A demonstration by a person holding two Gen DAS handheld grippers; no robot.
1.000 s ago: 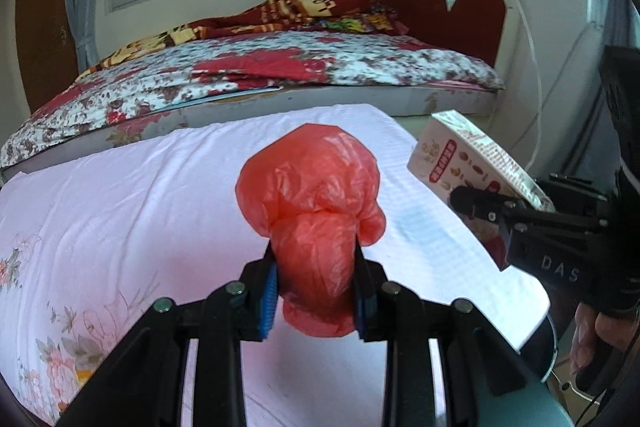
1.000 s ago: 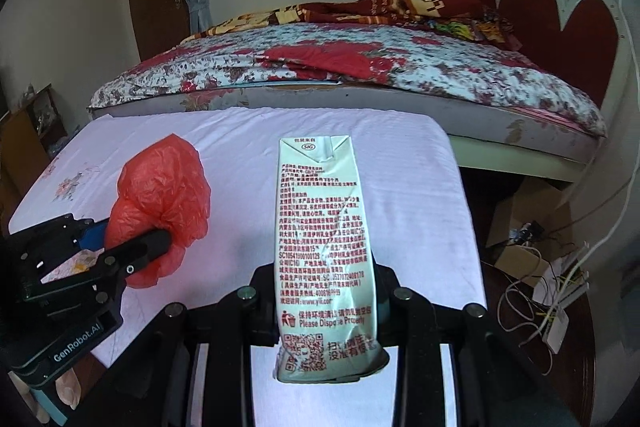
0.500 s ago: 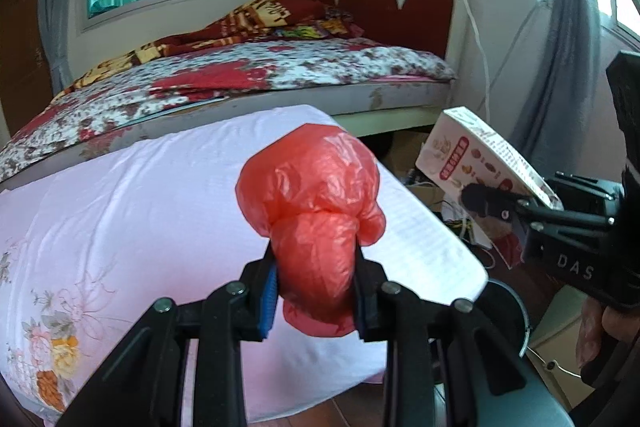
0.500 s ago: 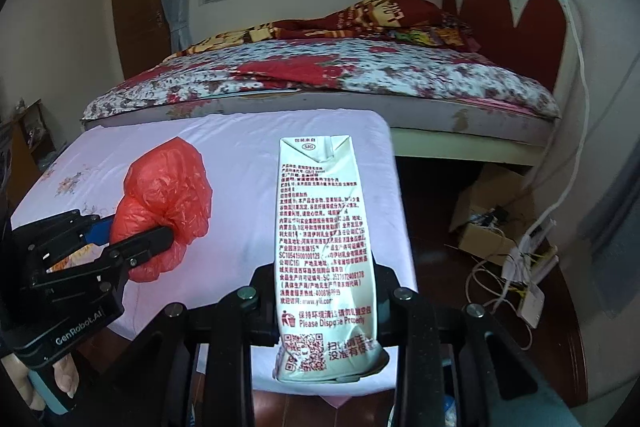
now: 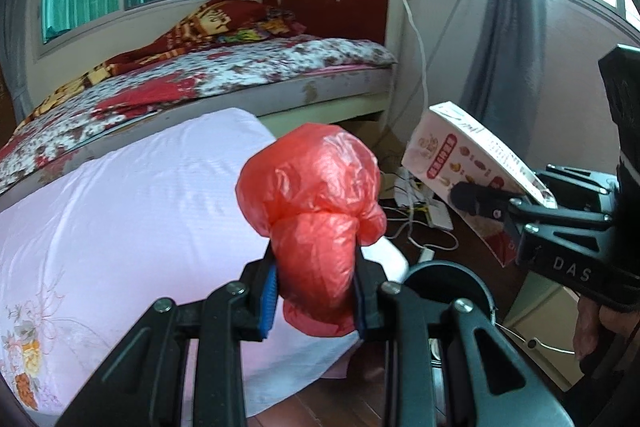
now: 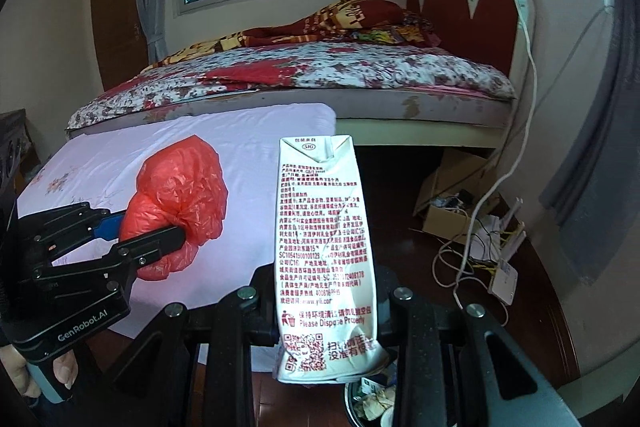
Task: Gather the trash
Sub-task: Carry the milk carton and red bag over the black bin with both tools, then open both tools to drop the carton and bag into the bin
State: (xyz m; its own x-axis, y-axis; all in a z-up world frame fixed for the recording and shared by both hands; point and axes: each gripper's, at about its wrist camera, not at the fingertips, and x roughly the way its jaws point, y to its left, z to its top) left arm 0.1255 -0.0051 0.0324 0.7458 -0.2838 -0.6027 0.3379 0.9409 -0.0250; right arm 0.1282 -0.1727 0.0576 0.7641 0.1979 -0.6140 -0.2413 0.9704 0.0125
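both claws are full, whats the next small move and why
Probably carry the carton a bit further over the bin and open the right claw. The bin's rim, with trash inside, shows just below the carton's bottom end, so it looks nearly lined up to drop.

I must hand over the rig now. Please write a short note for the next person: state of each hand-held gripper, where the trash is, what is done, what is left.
Left hand-held gripper: shut on the crumpled red plastic bag, held in the air past the corner of the white-covered bed.
Right hand-held gripper: shut on the crushed milk carton, upright.
Trash bin: on the floor, below and between both grippers; some trash shows inside.
Done: both items picked up.
Left: release the bag and the carton into the bin.
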